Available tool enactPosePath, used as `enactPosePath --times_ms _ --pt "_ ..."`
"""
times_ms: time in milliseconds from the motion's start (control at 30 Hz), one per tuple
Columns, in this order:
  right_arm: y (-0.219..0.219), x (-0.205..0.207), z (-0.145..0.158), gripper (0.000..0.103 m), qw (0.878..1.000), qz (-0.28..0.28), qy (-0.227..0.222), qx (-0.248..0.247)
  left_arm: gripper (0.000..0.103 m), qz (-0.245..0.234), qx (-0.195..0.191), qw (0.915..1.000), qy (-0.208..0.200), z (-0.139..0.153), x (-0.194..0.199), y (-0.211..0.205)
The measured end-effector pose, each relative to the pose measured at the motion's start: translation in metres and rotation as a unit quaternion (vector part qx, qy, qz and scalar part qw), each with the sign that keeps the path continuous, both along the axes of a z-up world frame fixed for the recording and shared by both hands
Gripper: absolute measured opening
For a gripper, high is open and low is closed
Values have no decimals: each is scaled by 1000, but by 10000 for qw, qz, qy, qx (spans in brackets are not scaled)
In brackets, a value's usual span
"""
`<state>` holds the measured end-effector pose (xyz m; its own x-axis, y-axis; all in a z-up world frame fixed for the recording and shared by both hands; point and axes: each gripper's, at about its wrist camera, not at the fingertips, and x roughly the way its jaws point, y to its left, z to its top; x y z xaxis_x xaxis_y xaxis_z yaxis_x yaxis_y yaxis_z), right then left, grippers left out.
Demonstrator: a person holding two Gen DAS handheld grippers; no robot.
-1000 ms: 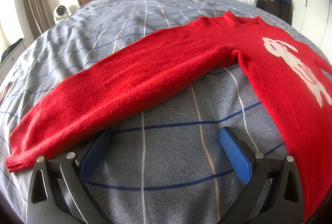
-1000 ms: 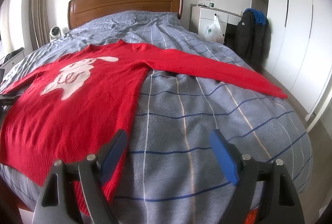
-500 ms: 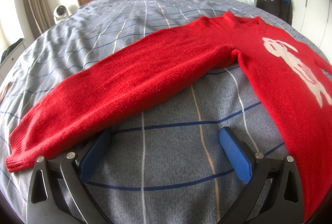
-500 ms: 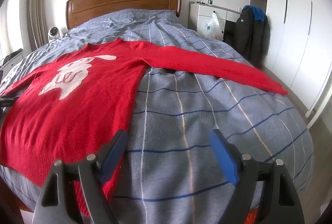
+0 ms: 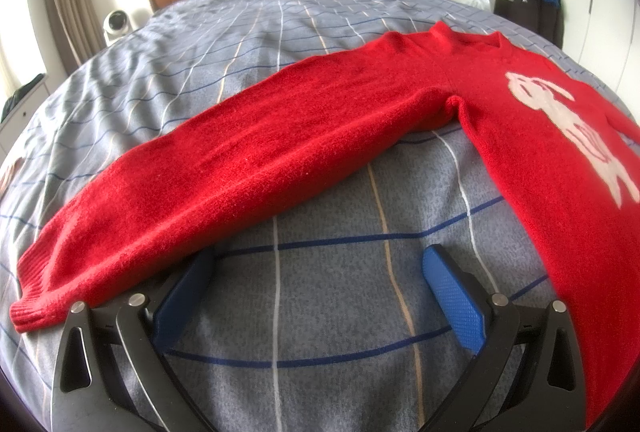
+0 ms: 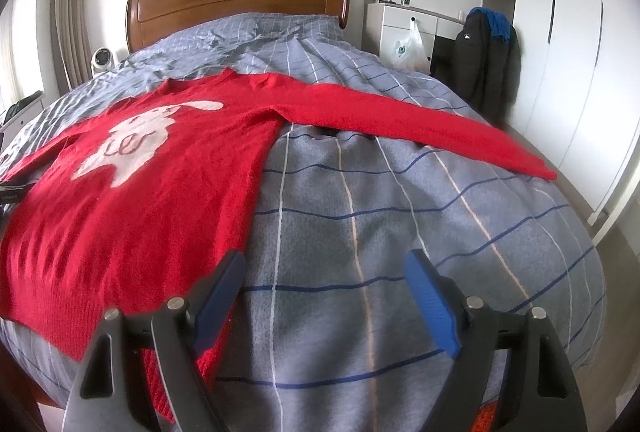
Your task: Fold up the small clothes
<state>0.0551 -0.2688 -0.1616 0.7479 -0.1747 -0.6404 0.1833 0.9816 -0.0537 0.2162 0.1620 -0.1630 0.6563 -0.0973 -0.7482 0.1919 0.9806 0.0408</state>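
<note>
A red sweater [image 5: 280, 159] with a white animal figure lies spread flat, front up, on the bed, both sleeves stretched out. In the left wrist view its sleeve runs to a cuff [image 5: 28, 308] at the lower left. My left gripper [image 5: 316, 272] is open and empty just in front of that sleeve, its left finger by the sleeve's edge. In the right wrist view the sweater's body [image 6: 132, 191] lies left and the other sleeve [image 6: 420, 119] reaches right. My right gripper [image 6: 324, 272] is open and empty over the bedcover beside the sweater's hem.
The bed has a grey-blue checked cover [image 6: 380, 232] and a wooden headboard [image 6: 240, 3]. A white cabinet with a plastic bag [image 6: 408, 47], a dark jacket [image 6: 488, 59] and white wardrobes stand to the right. A small white fan [image 5: 116, 23] stands at the bed's left.
The right gripper's view has shifted slightly, with the gripper a little farther over the bed. The left gripper and the sweater have not moved.
</note>
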Motion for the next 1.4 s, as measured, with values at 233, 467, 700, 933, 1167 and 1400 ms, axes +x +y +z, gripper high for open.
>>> enactPosePath --times_ms 233,467,700,933,1167,1400 --pt "0 0 0 81 10000 -7 13 16 103 1 1 10000 0 0 0 0" --pt "-1 1 -1 81 10000 -27 40 41 103 2 0 10000 0 0 0 0" --pt "0 1 -3 81 10000 -7 68 16 103 3 0 10000 0 0 0 0" --pt "0 2 -4 81 10000 -10 89 20 103 4 1 10000 0 0 0 0" --pt "0 3 -4 81 10000 -12 93 22 103 5 0 10000 -1 0 0 0" --pt "0 3 -5 81 9999 -13 98 25 103 5 0 10000 -1 0 -1 -1"
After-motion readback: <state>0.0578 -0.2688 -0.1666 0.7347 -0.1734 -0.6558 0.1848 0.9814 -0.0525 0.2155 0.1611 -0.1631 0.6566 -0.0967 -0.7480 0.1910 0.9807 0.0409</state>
